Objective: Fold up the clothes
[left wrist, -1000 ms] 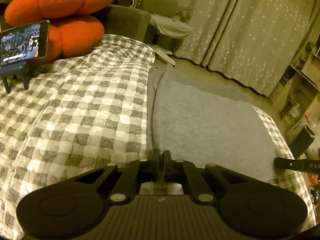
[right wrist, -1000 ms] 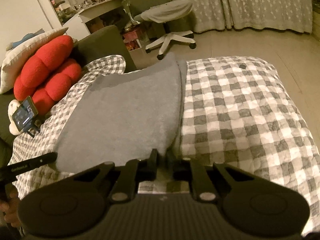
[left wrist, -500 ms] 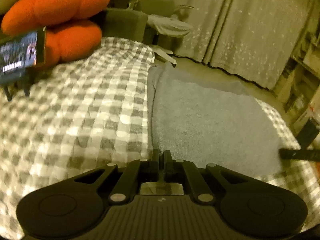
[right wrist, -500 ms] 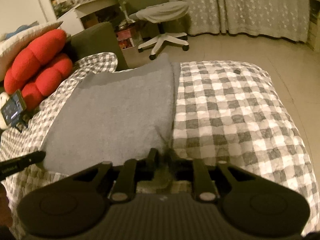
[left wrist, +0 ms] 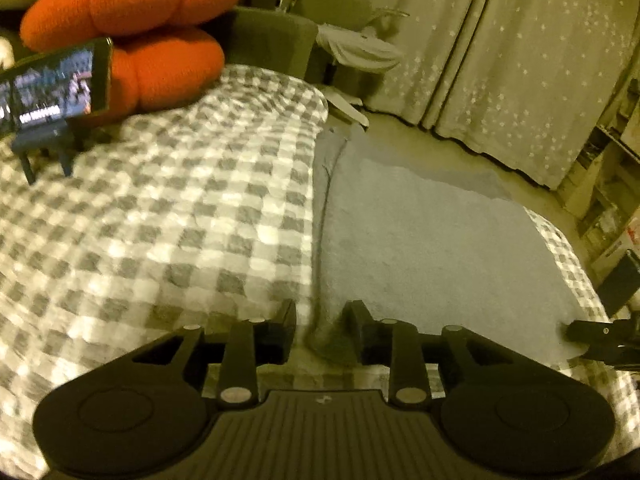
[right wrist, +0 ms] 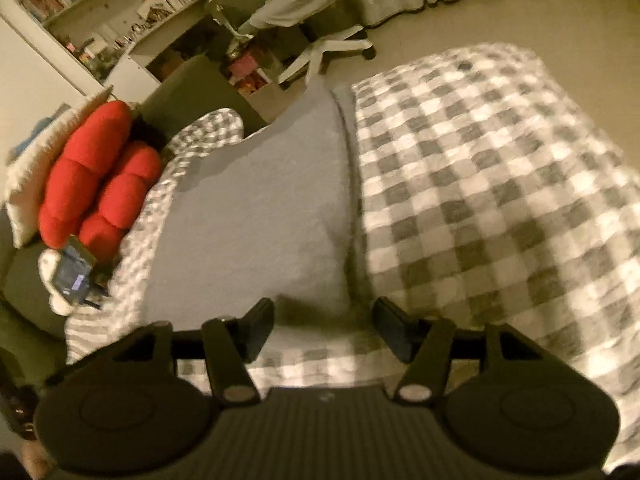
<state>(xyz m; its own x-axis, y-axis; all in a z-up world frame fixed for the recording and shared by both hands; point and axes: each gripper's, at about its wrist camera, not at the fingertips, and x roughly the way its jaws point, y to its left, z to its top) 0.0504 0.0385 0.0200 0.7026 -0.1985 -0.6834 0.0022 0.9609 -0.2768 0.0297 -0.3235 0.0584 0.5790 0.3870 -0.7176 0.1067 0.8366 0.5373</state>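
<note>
Left tongs: spread, straddling the near corner of the grey garment, low centre of the left wrist view; nothing pinched.
Right tongs: spread wide, the garment's other near corner lying between the fingers, unheld.
Grey garment: flat and doubled over on the checked bedspread, running from the lower centre to the far edge of the bed.
Further out: orange cushion and phone on a stand, upper left; office chair at the top.
Risk: I'd say the soft layers could slide askew if one corner gets dragged, spoiling the fold.
</note>
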